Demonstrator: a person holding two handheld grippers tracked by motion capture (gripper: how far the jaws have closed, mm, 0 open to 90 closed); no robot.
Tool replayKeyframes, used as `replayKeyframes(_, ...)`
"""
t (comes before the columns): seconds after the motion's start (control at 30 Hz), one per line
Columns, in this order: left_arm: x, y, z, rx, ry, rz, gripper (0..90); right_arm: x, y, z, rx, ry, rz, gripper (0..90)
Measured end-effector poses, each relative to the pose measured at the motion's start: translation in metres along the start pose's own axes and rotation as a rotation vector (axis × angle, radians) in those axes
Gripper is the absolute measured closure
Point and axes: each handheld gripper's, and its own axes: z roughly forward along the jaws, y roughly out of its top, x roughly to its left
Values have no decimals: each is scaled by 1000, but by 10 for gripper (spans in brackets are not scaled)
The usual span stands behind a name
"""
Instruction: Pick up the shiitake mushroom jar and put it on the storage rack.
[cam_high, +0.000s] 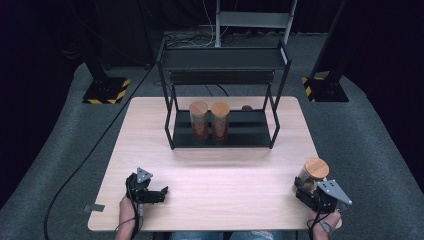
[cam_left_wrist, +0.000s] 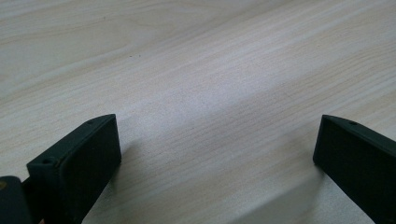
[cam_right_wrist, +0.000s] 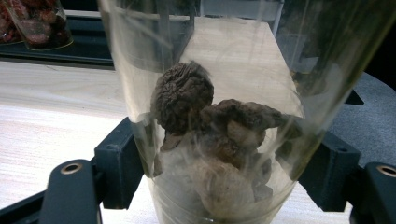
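- The left gripper (cam_high: 161, 192) sits at the lower left of the high view, low over the wooden table (cam_high: 210, 165), with the person's left hand (cam_high: 127, 207) behind it at the bottom edge.
- In the left gripper view its two black jaws stand wide apart at the lower corners of the frame, with bare wood grain between them and nothing held.
- The right gripper (cam_high: 303, 186) is at the lower right of the high view, near the table's right edge, held by the right hand (cam_high: 327, 220).
- Its jaws are closed against a clear glass jar (cam_right_wrist: 210, 116), one on each side of the lower wall (in the right gripper view the jar takes up the centre of the frame).
- Inside the jar lie dried brown mushrooms (cam_right_wrist: 205, 126), heaped at the bottom; the jar's round wooden lid (cam_high: 316, 168) shows in the high view.
- Whether the jar's base rests on the table or is just off it, I cannot tell.
- A black metal rack (cam_high: 222, 95) stands in the upper centre of the high view, at the far side of the table.
- On its lower shelf two more wooden-lidded jars (cam_high: 210, 121) stand side by side, touching or nearly so, with reddish-brown contents.
- A small dark round thing (cam_high: 246, 107) lies just right of them at the back of the shelf, too small to identify.
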Motion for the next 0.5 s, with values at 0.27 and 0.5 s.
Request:
replayKeyframes(0.27,0,0,0,0,1,-1,3,7,6,-1,-8,19,-7,247)
replayKeyframes(0.5,0,0,0,0,1,0,2,11,12,-2,-1,46,-12,247)
